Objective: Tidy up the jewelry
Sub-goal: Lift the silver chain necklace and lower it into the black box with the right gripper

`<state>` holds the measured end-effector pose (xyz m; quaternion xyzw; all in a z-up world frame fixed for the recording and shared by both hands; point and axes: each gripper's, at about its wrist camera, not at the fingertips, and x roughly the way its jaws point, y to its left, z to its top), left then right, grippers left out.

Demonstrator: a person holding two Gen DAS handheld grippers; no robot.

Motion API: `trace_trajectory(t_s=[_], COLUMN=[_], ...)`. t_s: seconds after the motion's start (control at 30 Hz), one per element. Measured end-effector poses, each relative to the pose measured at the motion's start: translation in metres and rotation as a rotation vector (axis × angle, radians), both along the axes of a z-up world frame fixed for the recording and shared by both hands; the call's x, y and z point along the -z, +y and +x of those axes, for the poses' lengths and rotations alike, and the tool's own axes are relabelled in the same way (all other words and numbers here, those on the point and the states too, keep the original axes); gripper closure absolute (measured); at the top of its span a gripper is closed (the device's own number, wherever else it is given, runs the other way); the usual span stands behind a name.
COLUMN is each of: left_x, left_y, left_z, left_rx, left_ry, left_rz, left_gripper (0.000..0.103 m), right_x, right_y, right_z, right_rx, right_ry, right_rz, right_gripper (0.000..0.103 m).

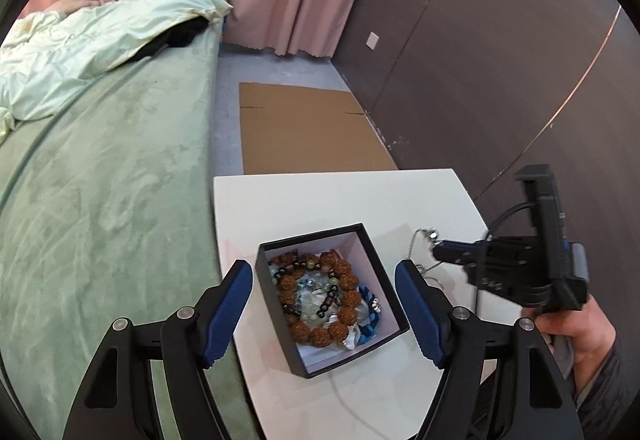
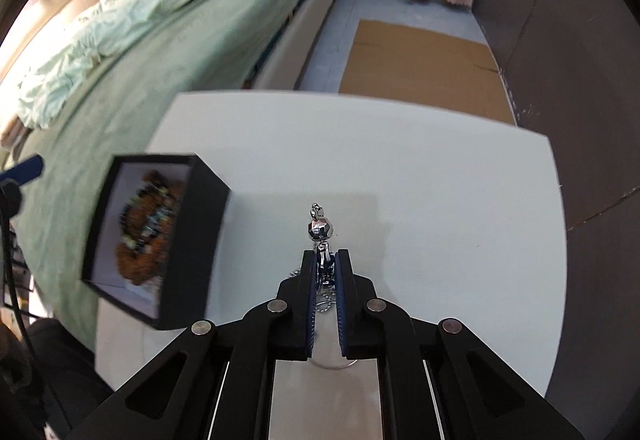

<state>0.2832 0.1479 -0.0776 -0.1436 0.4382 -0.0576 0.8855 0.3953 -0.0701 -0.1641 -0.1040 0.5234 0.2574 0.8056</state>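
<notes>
- Silver pendant chain [image 2: 320, 230] sits pinched between the nearly closed fingers of the right gripper [image 2: 325, 260], its faceted bead poking out at 12 o'clock and loose links trailing beneath (above the white table [image 2: 440, 180]).
- Left gripper [image 1: 324, 304] hangs spread wide and empty, straddling the black jewelry box [image 1: 384, 280].
- Beaded bracelets [image 1: 320, 296] fill the box, at 9 o'clock from the chain.
- Green bed [image 1: 100, 180] borders the table.
</notes>
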Motion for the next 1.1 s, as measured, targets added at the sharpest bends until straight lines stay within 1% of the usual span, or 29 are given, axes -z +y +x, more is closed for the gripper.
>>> trace_trajectory(t_s=[0.1, 0.17, 0.27, 0.3, 0.5, 0.6, 0.87, 0.97, 1.1], left_x=[-0.005, -0.009, -0.014, -0.015, -0.029, -0.035, -0.045, -0.047, -0.052], left_y=[0.004, 0.007, 0.010, 0.011, 0.014, 0.015, 0.023, 0.028, 0.031], left_z=[-0.007, -0.012, -0.018, -0.020, -0.030, -0.036, -0.050, -0.055, -0.059], left_rx=[-0.011, -0.015, -0.027, -0.028, -0.032, -0.035, -0.049, -0.058, -0.069], left_ry=[-0.004, -0.009, -0.011, -0.012, -0.034, -0.045, -0.063, -0.066, -0.075], left_rz=[0.001, 0.006, 0.013, 0.009, 0.016, 0.024, 0.023, 0.015, 0.001], left_gripper=[0.028, 0.028, 0.028, 0.028, 0.028, 0.028, 0.028, 0.028, 0.028], right_x=[-0.017, -0.030, -0.059, -0.066, -0.138, -0.166, -0.204, -0.228, -0.254], right_y=[-0.002, 0.003, 0.005, 0.006, 0.020, 0.029, 0.052, 0.057, 0.066], right_z=[-0.004, -0.009, -0.018, -0.019, -0.036, -0.043, -0.061, -0.072, -0.084], right_rx=[0.009, 0.005, -0.013, -0.016, -0.050, -0.068, -0.095, -0.096, -0.111], right_ry=[-0.021, -0.055, -0.085, -0.091, -0.214, -0.258, -0.327, -0.386, -0.433], right_rz=[0.051, 0.069, 0.124, 0.129, 0.165, 0.173, 0.186, 0.213, 0.242], right_gripper=[0.093, 0.093, 0.093, 0.093, 0.094, 0.093, 0.094, 0.093, 0.094])
